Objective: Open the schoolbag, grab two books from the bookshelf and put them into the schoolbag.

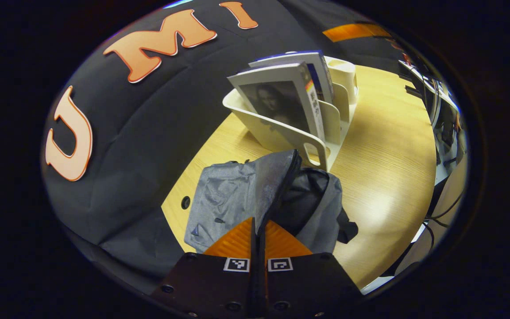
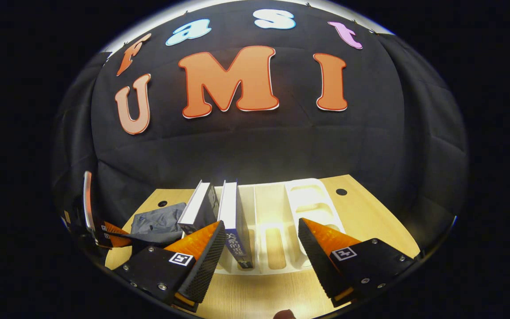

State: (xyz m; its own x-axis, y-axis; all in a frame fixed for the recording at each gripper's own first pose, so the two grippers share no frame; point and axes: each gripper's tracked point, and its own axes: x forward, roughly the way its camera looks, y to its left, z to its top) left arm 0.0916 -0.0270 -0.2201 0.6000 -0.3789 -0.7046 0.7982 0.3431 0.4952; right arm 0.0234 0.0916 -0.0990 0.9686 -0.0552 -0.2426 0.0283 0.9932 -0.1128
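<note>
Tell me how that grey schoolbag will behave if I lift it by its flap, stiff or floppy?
Probably floppy: the schoolbag looks like thin, creased fabric that slumps on the table. The flap stands up where the left hand-held gripper is shut on it, so it would likely sag once released. It looks unfilled, so likely light and apt to slide if pushed.

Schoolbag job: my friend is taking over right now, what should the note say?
Left gripper: jaws shut on the schoolbag's opening edge, holding it open on the table.
Right gripper: jaws open, empty, facing the white bookshelf.
Two books stand upright in the shelf's slots, beside the bag.
Done: bag open.
Left: grab both books, put them in the bag.
</note>
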